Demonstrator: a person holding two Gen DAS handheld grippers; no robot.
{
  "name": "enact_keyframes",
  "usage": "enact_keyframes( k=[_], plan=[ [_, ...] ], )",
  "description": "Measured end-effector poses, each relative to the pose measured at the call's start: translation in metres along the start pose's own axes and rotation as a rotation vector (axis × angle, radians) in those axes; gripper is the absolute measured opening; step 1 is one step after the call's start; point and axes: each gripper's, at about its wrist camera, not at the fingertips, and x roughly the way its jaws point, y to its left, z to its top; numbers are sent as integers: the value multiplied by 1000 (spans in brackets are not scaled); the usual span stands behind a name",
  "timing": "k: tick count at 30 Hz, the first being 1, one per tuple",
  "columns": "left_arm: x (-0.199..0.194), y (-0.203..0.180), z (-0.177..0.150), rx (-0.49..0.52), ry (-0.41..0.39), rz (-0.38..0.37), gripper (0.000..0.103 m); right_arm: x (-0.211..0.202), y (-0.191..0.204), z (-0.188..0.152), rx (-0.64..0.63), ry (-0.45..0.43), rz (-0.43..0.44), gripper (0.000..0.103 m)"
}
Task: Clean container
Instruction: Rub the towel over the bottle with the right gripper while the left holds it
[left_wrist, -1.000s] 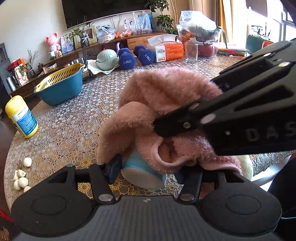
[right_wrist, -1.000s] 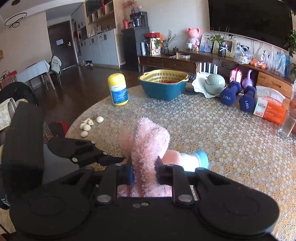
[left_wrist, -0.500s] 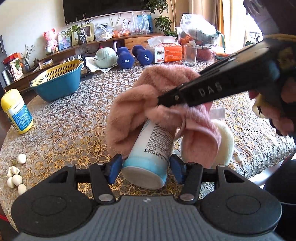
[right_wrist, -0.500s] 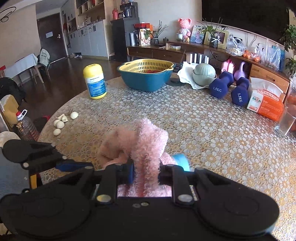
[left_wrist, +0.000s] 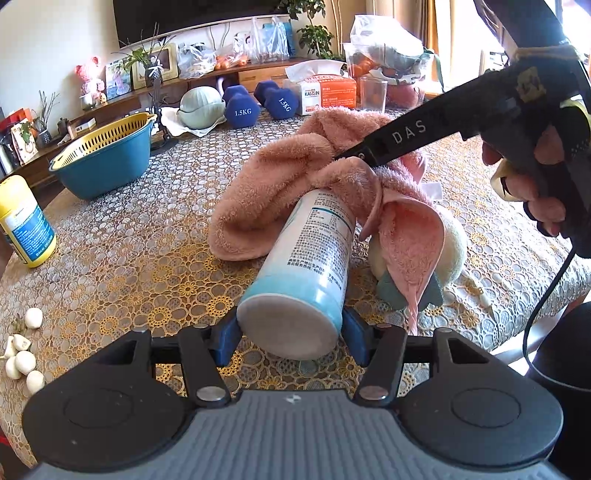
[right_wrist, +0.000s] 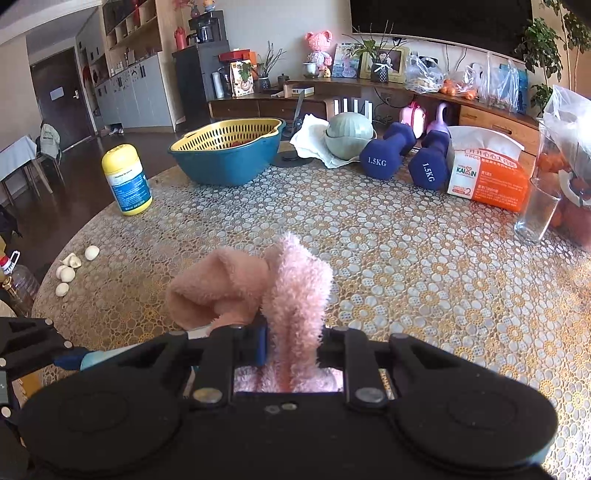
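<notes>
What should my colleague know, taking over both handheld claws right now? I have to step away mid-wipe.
Left claw: shut on the base of the white and light-blue cylindrical container, which is tilted with its far end under the cloth.
Right claw: shut on the fluffy pink cloth, draped over the container's far end.
Both are above the round table with the lace-pattern cover.
Done: container gripped, cloth on it.
Left: the bare printed body and base, seemingly not yet wiped; then set both down.
</notes>
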Motion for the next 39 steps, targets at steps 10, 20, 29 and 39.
enact_keyframes(
  k=[10, 20, 29, 39],
  plan=[
    [-6, -5, 12, -13, 42, -21, 53, -11, 2, 0, 6, -30, 6, 19],
    [-15, -7, 22, -76, 78, -51, 53, -81, 14, -14, -31, -140, 105, 18],
    [-25, -22, 27, -57, 72, -72, 53, -99, 53, -31, -98, -130, 236, 18],
    [-23, -16, 25, -87, 77, -100, 53, -64, 34, -29, -71, -81, 145, 18]
  ],
)
